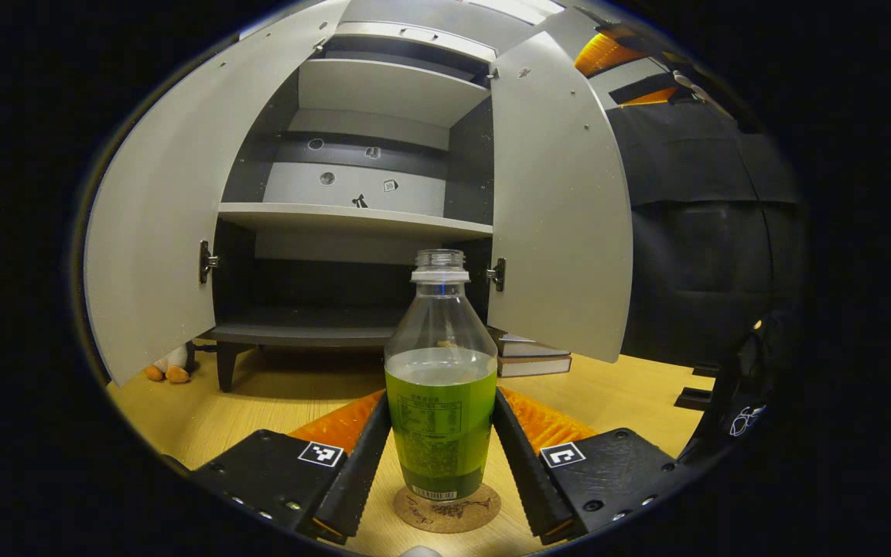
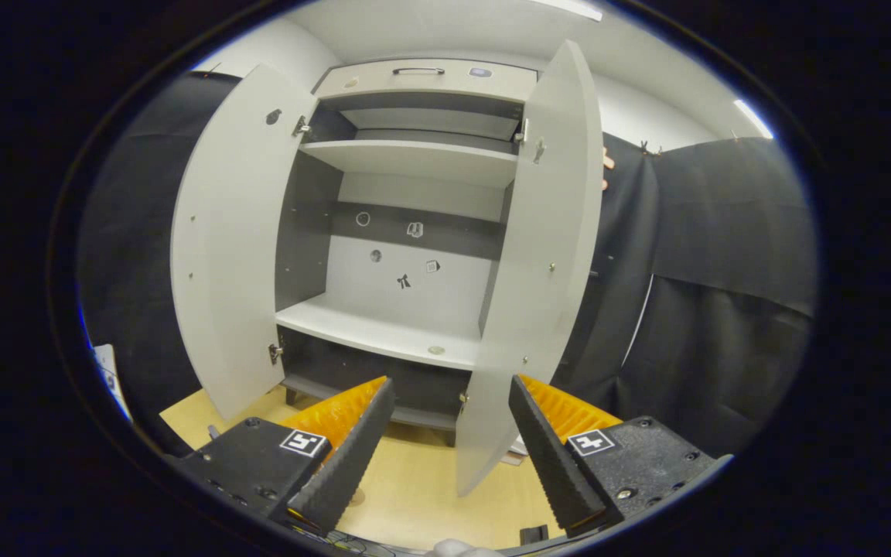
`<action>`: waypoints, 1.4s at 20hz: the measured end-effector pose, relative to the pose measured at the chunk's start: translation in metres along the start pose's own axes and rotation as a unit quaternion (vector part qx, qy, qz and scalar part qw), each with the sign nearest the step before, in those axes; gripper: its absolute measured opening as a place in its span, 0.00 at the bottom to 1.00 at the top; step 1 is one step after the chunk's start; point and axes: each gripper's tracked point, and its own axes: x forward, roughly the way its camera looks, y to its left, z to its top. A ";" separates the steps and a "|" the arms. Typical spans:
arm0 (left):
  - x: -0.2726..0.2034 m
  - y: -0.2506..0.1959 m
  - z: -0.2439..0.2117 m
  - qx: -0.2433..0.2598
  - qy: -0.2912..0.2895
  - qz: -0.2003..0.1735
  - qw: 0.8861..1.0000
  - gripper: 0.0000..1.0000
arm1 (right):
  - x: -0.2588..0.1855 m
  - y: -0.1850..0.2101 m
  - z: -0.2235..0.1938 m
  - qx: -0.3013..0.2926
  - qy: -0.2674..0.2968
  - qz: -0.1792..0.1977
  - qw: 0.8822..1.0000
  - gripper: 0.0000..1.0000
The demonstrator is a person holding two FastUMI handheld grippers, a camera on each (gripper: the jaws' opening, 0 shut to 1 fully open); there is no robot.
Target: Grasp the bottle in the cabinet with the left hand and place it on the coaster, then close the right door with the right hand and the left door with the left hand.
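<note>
Left tool (image 1: 442,456): its two fingers flank the bottle (image 1: 441,387) and lie against its sides near the base; whether they press or have just let go cannot be told. The bottle stands upright, long axis vertical, on the coaster (image 1: 447,507), a round cork disc on the table (image 1: 631,394). The placing step therefore appears finished, or all but finished. Beyond the bottle, farther off, stands the cabinet (image 1: 353,224) with both doors swung wide; a stack of books (image 1: 534,356) lies near its right foot, under the right door.

Right tool (image 2: 445,433): fingers spread apart, holding nothing. The right door (image 2: 530,294) hangs directly ahead, its free edge just right of the line between the fingers, so this tool is the nearer one for that door. The left door (image 2: 229,255) stands well to the left. Open table lies between tool and door. The likely next move is a push on the door's outer face, from the right, swinging it towards the shelves (image 2: 384,333).
</note>
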 end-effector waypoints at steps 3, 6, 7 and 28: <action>-0.002 -0.002 -0.012 -0.006 0.005 0.003 1.000 0.77 | 0.002 0.003 0.000 -0.009 0.007 0.006 1.000 0.99; -0.007 -0.005 -0.020 -0.010 0.006 0.003 1.000 0.77 | 0.000 0.008 -0.002 -0.016 0.010 0.011 1.000 0.99; -0.009 -0.007 -0.021 -0.007 0.007 0.001 1.000 0.77 | 0.000 0.009 -0.002 -0.018 0.010 0.013 1.000 0.99; -0.040 0.015 0.192 -0.020 -0.063 0.044 0.997 0.95 | -0.014 -0.016 0.011 0.050 -0.040 -0.005 0.998 0.99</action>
